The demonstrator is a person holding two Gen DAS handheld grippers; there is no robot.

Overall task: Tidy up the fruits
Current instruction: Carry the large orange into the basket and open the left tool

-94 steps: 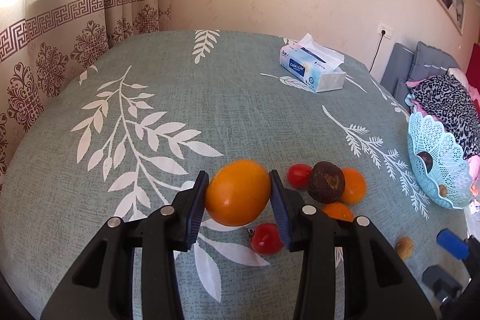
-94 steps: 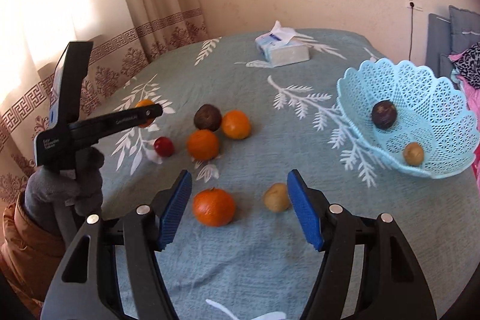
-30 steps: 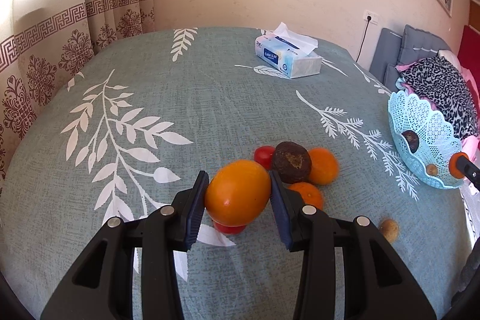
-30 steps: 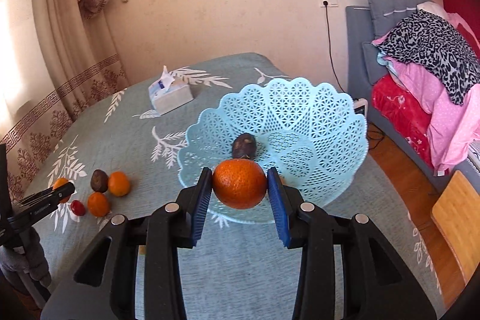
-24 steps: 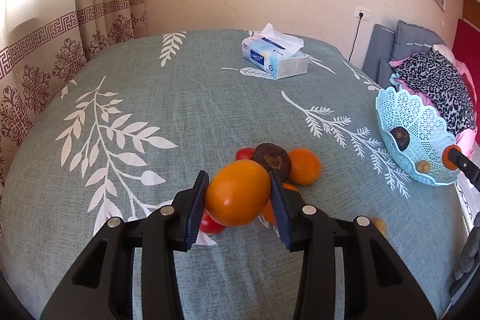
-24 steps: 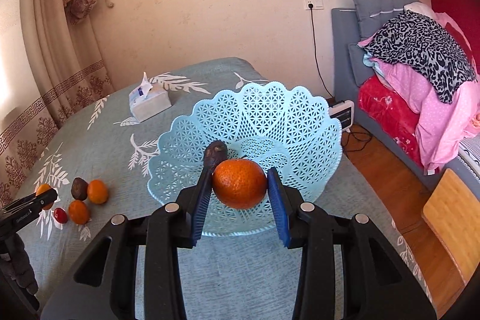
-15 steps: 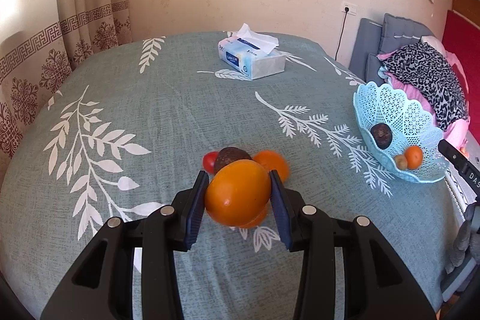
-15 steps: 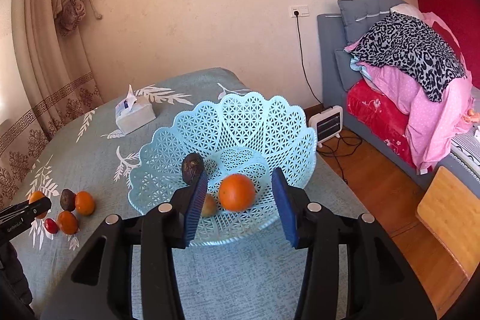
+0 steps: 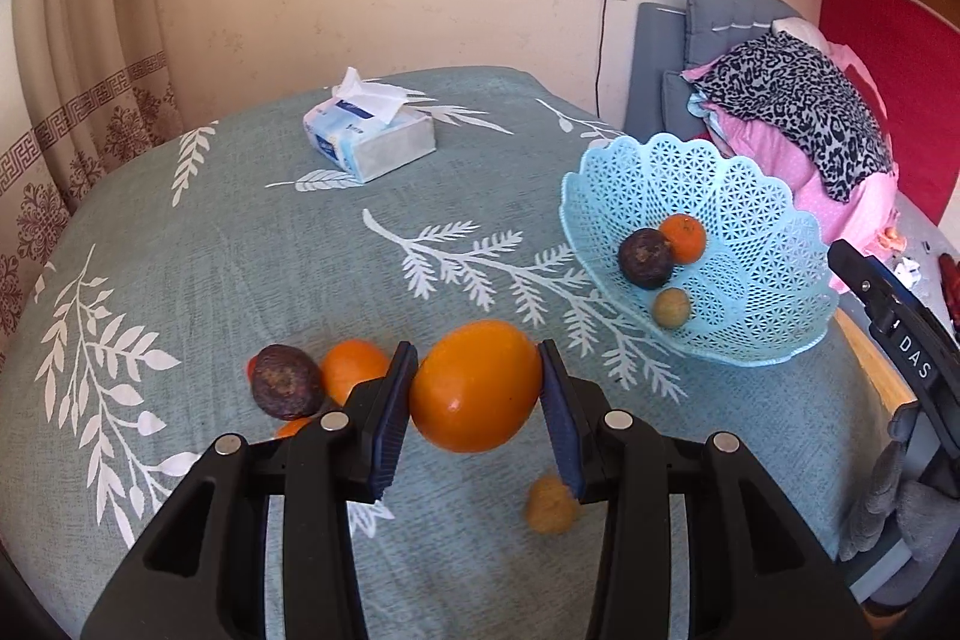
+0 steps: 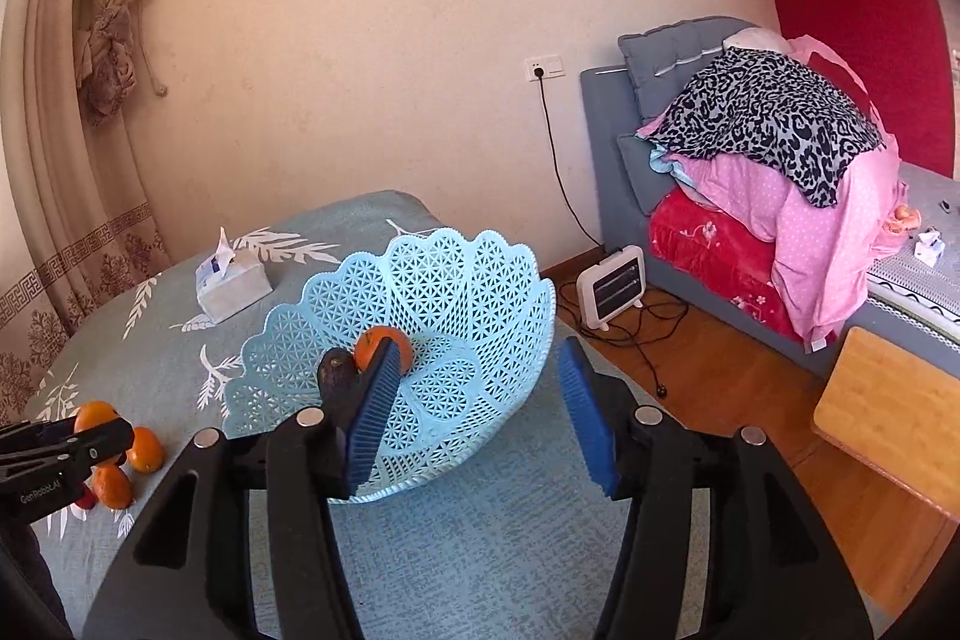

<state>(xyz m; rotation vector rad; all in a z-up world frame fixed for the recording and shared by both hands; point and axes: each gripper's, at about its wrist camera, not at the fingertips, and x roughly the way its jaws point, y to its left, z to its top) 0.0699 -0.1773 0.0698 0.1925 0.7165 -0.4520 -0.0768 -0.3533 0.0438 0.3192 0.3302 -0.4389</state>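
Note:
My left gripper [image 9: 480,409] is shut on a large orange [image 9: 474,385], held above the teal leaf-print tablecloth [image 9: 240,232]. Right of it stands the light blue lattice basket [image 9: 762,232] with an orange [image 9: 681,237], a dark round fruit [image 9: 645,257] and a small tan fruit [image 9: 671,307] inside. Left of the gripper lie a dark fruit [image 9: 285,381] and an orange [image 9: 351,367]; a small tan fruit [image 9: 549,507] lies below the jaws. My right gripper [image 10: 480,415] hangs at the basket's [image 10: 468,280] near rim, jaws opening with nothing between them; the released orange [image 10: 375,345] rests inside beside the dark fruit [image 10: 336,370].
A tissue box [image 9: 369,139] sits at the far side of the table. Beyond the table's right edge are a grey sofa with piled clothes [image 10: 774,148], a small white heater [image 10: 612,292], a cable on the wooden floor and a wooden stool [image 10: 888,406].
The right gripper carried an orange over the basket, opened and dropped it in. The left gripper moved right with its large orange, towards the basket.

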